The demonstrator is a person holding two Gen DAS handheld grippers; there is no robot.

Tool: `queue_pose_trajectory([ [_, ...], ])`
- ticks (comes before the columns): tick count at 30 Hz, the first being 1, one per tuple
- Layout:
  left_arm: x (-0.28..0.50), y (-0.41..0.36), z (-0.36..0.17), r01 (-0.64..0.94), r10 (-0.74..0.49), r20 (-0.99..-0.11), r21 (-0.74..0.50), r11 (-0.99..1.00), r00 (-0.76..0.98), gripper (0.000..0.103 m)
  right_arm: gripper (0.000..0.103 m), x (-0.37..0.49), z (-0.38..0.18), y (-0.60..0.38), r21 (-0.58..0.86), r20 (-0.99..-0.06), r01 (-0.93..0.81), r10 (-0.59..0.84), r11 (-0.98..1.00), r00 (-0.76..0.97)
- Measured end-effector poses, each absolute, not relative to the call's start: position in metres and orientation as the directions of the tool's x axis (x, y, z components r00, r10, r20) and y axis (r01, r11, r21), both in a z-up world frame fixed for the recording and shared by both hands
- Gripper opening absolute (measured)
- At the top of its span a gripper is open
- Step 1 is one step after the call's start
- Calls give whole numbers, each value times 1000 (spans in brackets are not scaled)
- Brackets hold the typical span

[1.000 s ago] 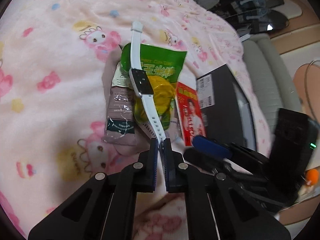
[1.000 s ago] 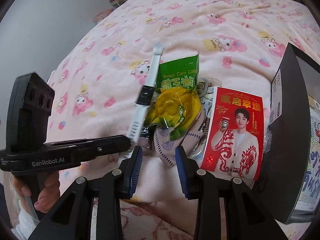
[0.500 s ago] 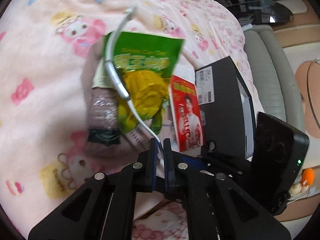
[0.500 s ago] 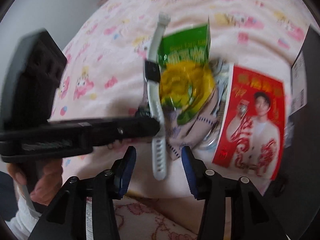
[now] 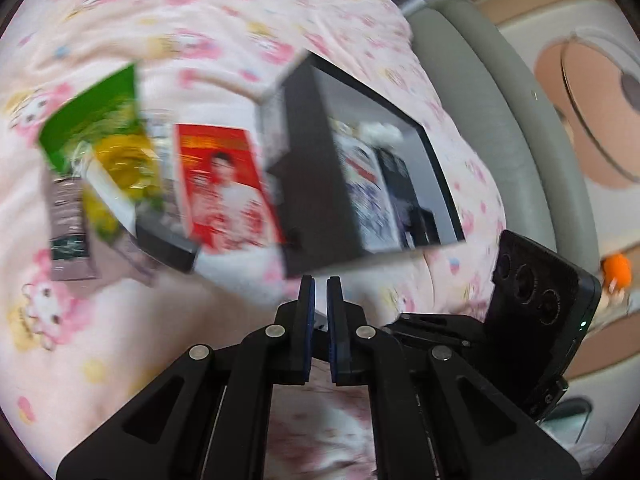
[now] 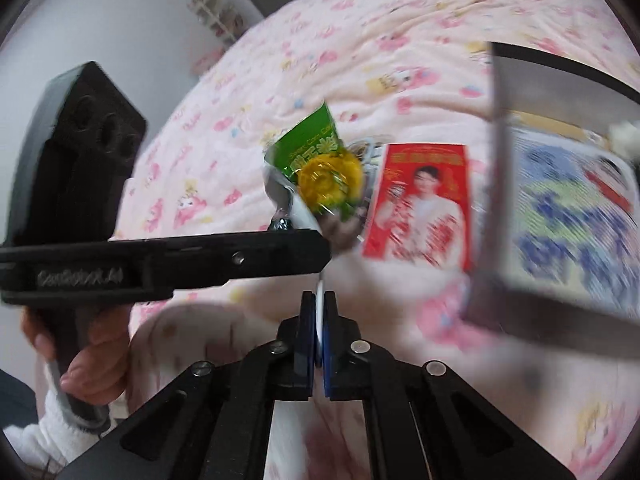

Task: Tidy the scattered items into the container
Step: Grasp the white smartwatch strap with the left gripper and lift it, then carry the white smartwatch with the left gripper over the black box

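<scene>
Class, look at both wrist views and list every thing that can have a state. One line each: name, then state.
right gripper: jaws shut on the watch strap
left gripper: jaws shut
white watch: strap pinched, lifted off the pile
black box: open, printed items inside
green snack packet: lying on the blanket, outside the box
red card: flat, face up, beside the box

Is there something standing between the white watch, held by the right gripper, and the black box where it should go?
Yes. The left gripper lies across the white watch, just beyond the right gripper that pinches its strap. Toward the black box, only a red card lies flat on the blanket.
</scene>
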State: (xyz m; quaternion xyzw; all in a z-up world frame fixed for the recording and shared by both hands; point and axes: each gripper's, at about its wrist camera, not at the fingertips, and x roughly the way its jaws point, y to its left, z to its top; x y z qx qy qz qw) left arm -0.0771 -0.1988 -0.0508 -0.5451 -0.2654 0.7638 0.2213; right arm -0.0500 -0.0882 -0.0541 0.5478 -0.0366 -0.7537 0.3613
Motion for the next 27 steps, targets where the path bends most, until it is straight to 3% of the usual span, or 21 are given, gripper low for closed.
queue_pose_trajectory([
  [6,-80,-134,-52,-111,617,-752,-609,-785,-235,3,1,-25,-44,-8,436,-792,424,-562,-794,-237],
  [12,-78,-97,-70,-128,478,-850,-461,-878,-220,6,1,-10,-56,57,453,-793,319,-540,-832,-282],
  [14,-78,-100,-73,-90,492,-843,-484,-870,-216,12,1,-11,-60,80,461,-793,269,-529,-845,-301],
  [16,-77,-106,-77,-47,497,-838,-500,-865,-226,25,1,-11,-62,100,464,-793,232,-518,-855,-321],
  [21,-74,-104,-84,7,359,-903,-371,-929,-235,34,2,-18,-63,126,419,-803,134,-436,-898,-407],
  [23,-71,-100,-83,-6,326,-915,-334,-942,-239,35,3,-25,-61,128,339,-807,93,-340,-936,-482],
  [25,-72,-99,-86,29,344,-914,-358,-933,-215,36,3,-32,-66,126,291,-818,54,-278,-955,-504],
  [27,-74,-98,-98,64,418,-895,-432,-900,-157,36,3,-33,-75,127,354,-813,26,-321,-935,-485],
])
